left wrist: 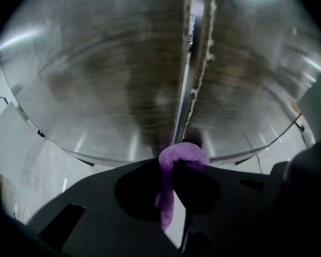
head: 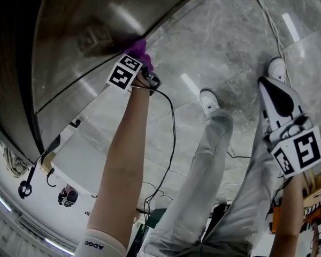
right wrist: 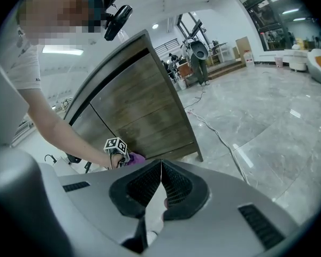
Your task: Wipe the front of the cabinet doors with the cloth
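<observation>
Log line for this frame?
left gripper: shut on cloth | cloth: against cabinet doors, low at seam | right gripper: shut, empty

In the left gripper view, the cabinet doors [left wrist: 117,84] were blurred into streaks, and grain detail could not be read. The lower end of the purple cloth [left wrist: 167,197] ran out of sight behind the body of the left gripper [left wrist: 177,162]. In the head view, the cabinet [head: 80,36] was cut off by the top and left edges, and the cloth covered that gripper's jaw tips. In the right gripper view, the equipment [right wrist: 195,52] far across the hall was too small to identify.
</observation>
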The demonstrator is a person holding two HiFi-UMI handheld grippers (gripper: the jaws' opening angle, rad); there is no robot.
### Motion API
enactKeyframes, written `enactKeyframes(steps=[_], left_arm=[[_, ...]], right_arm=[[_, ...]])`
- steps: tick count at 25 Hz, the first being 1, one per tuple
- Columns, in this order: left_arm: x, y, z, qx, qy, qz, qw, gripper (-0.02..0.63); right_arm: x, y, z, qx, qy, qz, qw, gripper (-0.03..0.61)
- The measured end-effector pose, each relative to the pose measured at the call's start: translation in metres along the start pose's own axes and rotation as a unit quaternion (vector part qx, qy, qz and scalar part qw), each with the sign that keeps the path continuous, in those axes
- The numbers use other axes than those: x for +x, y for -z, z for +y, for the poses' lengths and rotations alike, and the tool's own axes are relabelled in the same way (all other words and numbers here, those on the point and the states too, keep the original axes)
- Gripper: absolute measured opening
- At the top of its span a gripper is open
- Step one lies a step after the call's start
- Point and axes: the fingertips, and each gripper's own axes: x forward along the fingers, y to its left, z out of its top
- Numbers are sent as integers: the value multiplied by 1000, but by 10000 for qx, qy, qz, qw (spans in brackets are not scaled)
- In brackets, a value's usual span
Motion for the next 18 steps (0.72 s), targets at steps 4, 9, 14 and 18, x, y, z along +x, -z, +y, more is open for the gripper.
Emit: enactKeyframes(steps=[4, 9, 14, 18], left_arm=[[-30, -5, 6, 366, 319, 65, 9988, 52], [-76, -13, 4, 86, 693, -116, 9975, 52], [-142, -25, -16, 281, 1136, -638, 9911, 51], [-210, -37, -25, 181, 1204, -1167, 9857, 51]], right_arm=[[-7, -21, 43, 49, -87, -68, 9999, 26], [-14, -40, 75, -7, -337, -45, 9994, 26], [-18, -47, 98, -221, -610, 146, 9978, 26], [-28, -67, 112, -463, -906, 252, 9945, 26]])
